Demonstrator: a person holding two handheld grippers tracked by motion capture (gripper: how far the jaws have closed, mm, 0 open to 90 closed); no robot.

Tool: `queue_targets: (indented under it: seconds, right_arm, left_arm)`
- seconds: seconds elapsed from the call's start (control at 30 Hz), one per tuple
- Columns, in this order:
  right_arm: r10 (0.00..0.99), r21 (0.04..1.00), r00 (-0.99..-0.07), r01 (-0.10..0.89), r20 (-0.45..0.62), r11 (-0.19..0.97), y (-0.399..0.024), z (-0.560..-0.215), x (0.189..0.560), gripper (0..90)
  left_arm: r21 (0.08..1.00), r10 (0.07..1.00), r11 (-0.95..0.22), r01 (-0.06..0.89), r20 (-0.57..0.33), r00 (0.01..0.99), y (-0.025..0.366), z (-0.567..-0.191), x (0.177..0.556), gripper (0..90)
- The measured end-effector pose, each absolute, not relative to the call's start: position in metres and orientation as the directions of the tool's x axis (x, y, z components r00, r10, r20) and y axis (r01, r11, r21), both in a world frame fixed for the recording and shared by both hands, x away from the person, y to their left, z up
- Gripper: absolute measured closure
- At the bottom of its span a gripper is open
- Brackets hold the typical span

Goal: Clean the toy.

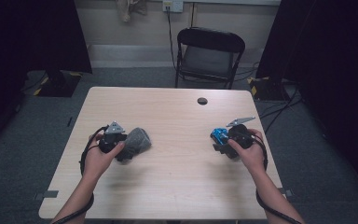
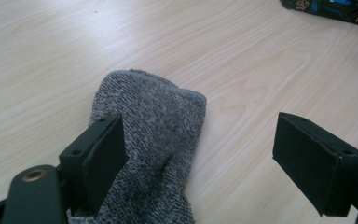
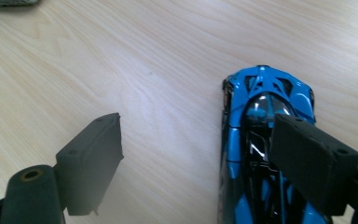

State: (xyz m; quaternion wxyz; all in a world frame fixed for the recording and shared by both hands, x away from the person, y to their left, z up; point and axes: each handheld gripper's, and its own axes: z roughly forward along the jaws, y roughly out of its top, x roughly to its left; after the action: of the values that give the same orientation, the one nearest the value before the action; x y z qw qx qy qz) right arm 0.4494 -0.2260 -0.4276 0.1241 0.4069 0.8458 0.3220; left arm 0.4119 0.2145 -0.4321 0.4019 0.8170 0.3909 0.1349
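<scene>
Speckled grey sock [image 2: 154, 140], blue toy car [image 3: 261, 149]

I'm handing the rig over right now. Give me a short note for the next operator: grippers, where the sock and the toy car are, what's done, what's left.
Left gripper: jaws wide open, over the grey sock; one pad sits at the sock's edge, not clamping it.
Right gripper: jaws wide open, beside the blue toy car; one pad hangs over the car, no grip.
Things: sock lies flat on the left of the table, car stands on its wheels on the right, well apart.
Done: neither thing is held; both rest on the table.
Left: probably centre each gripper's jaws on its thing before closing, if picking up comes next.
</scene>
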Motion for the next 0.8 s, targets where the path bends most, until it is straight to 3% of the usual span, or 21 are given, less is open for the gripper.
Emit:
queue_targets:
  seconds: [0.8]
  right_arm:
    - [0.699,0.652,-0.714,0.552,0.048,0.52,-0.207,-0.444,0.422,16.3]
  left_arm:
    - [0.768,0.657,-0.405,0.496,-0.132,0.742,0.193,-0.453,0.386,16.2]
